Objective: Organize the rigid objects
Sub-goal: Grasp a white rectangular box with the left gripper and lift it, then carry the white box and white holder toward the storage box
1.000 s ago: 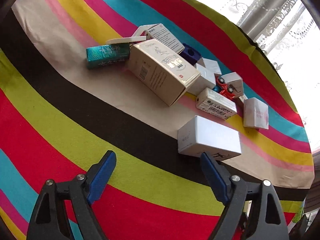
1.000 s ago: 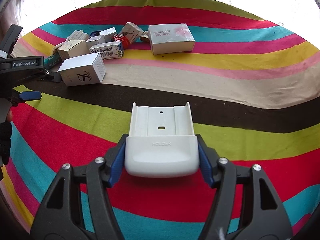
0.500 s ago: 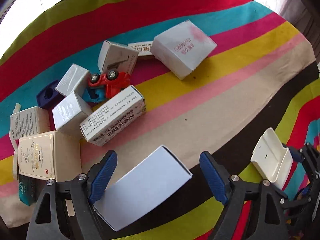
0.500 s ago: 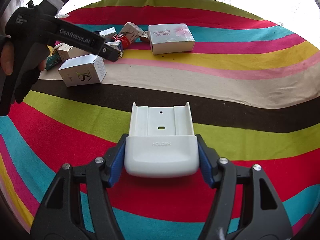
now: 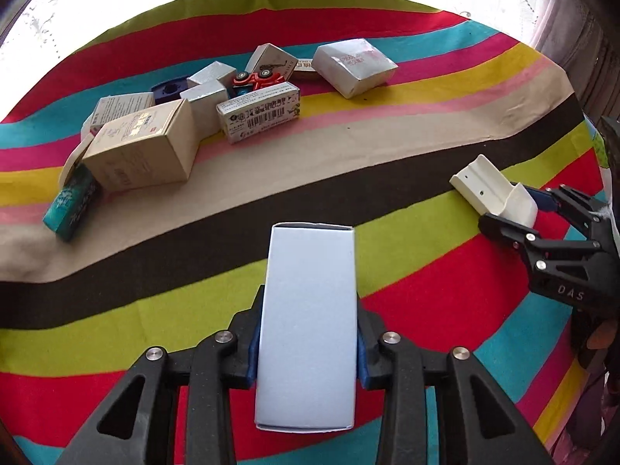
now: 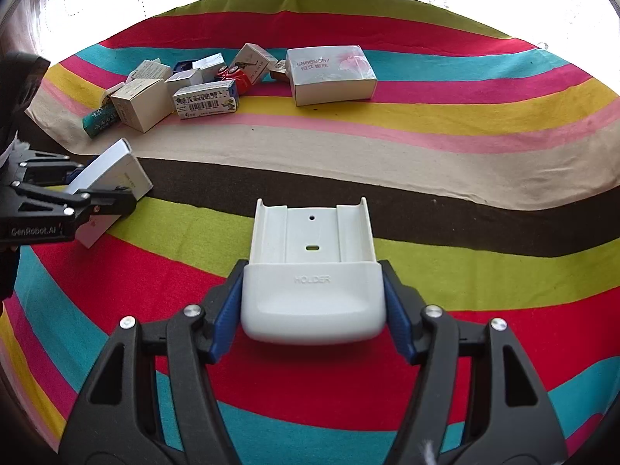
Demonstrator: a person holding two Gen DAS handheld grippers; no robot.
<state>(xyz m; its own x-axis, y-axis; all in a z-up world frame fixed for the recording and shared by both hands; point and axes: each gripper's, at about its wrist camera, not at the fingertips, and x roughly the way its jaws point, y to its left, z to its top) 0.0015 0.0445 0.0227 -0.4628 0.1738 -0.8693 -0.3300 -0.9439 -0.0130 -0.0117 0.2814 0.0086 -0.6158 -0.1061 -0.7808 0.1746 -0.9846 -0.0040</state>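
The left gripper (image 5: 306,343), its jaws having just been closing, now clamps a plain white box (image 5: 310,310) lengthwise between them, while the right gripper (image 6: 312,310) pinches a white holder (image 6: 313,271), both carried clear of the cluttered boxes (image 5: 143,151) ahead, probably for sorting.

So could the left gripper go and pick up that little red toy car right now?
Probably not: the left gripper is already shut on a white box, and the red toy car sits wedged among other boxes.
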